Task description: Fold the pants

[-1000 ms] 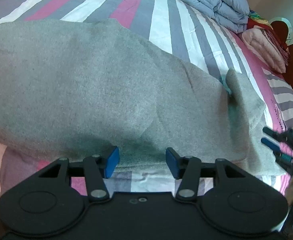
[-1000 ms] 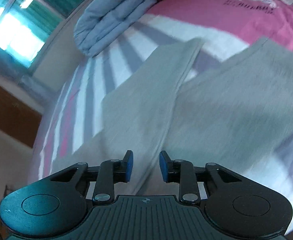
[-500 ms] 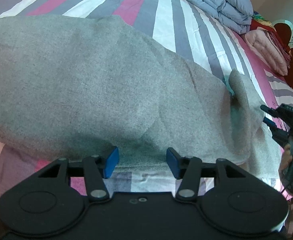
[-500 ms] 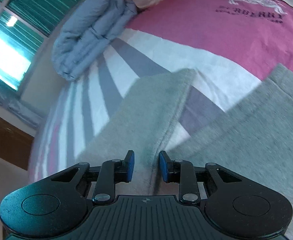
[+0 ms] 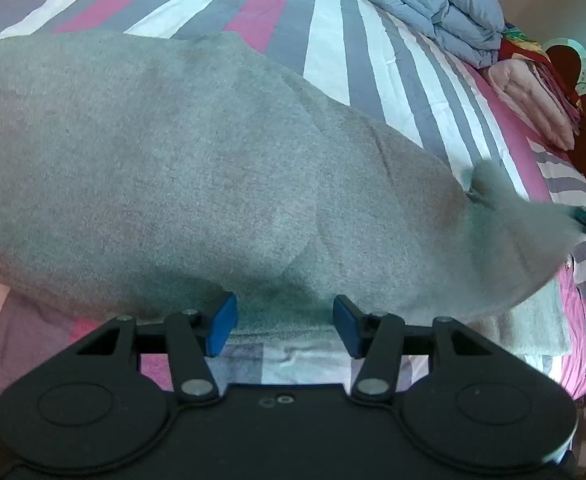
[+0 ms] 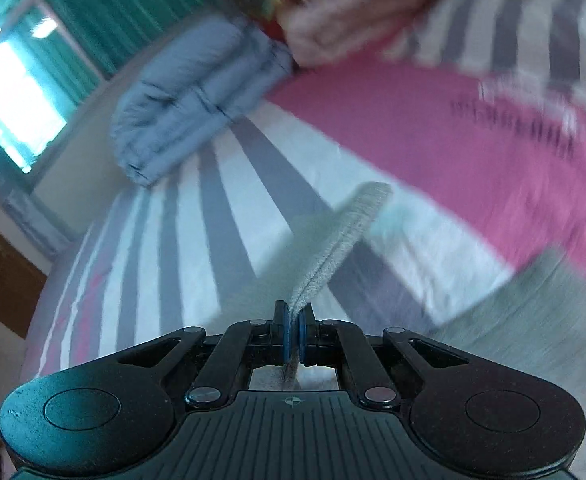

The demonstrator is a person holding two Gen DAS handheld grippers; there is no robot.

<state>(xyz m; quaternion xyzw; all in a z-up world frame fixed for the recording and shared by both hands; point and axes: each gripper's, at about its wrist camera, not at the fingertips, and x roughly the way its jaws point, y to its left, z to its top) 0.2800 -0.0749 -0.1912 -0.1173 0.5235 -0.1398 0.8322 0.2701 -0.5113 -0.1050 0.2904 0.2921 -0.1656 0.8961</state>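
Left wrist view shows us the grey fleece pants (image 5: pixel 197 168) spread wide over the bed's pink, grey and white striped sheet (image 5: pixel 329 56), covering most of the near and middle bed. Our left tongs (image 5: pixel 285 324) stand partly apart, their blue pads (image 5: pixel 223 322) on either side of the near edge of the cloth; the pads do not press on it and nothing is held. At the right end of the pants a blurred flap of fabric rises off the sheet. A folded blue-grey quilt (image 5: pixel 425 4) lies at the far right of the bed, with a folded pink blanket (image 5: pixel 529 100) just beside it.

Right wrist view is smeared by motion. We see our right tongs (image 6: pixel 293 332) pinched together on a ribbed edge of the grey pants (image 6: pixel 333 240), and that strip stands up from the pads away from us, lifted off the striped sheet (image 6: pixel 197 224). More grey cloth lies low at the right. Beyond it we see the blue-grey quilt (image 6: pixel 189 100) at the far left, the pink blanket (image 6: pixel 353 16) at the far middle, and a window (image 6: pixel 9 92) at the left.
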